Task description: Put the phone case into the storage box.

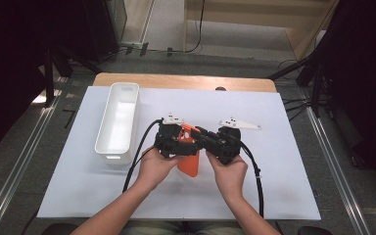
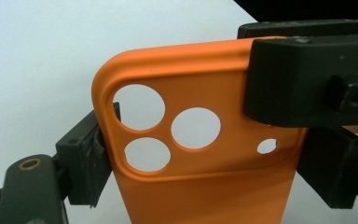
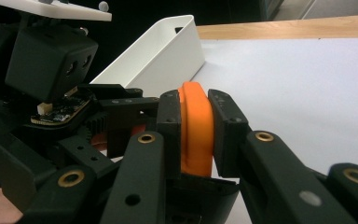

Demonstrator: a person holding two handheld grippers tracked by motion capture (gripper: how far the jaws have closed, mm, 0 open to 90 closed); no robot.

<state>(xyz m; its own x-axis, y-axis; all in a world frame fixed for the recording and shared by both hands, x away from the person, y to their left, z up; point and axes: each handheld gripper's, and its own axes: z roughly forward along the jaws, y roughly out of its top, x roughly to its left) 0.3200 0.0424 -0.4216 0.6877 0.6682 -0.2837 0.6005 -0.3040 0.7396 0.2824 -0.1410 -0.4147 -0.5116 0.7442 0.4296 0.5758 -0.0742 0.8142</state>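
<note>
Orange phone case point(image 1: 188, 156) is held up just above the white tabletop point(image 1: 284, 186), between both tools, near the person's side. Right tool point(image 3: 196, 135) is pinching the case's top edge, pads pressed flat on both faces. Left tool point(image 2: 200, 154) straddles the case w/ its camera cut-outs; one pad point(image 2: 91, 158) touches the left edge, the other side is hidden behind the right tool, so can't tell if it's truly clamping. Jaws stand wide either way. White bin point(image 1: 119, 120) sits just left of the hands, apart from the case. Looks like a hand-over step, right to left. Next, probably: left firms its grip across the width, then right lets go, w/o twisting the case.
</note>
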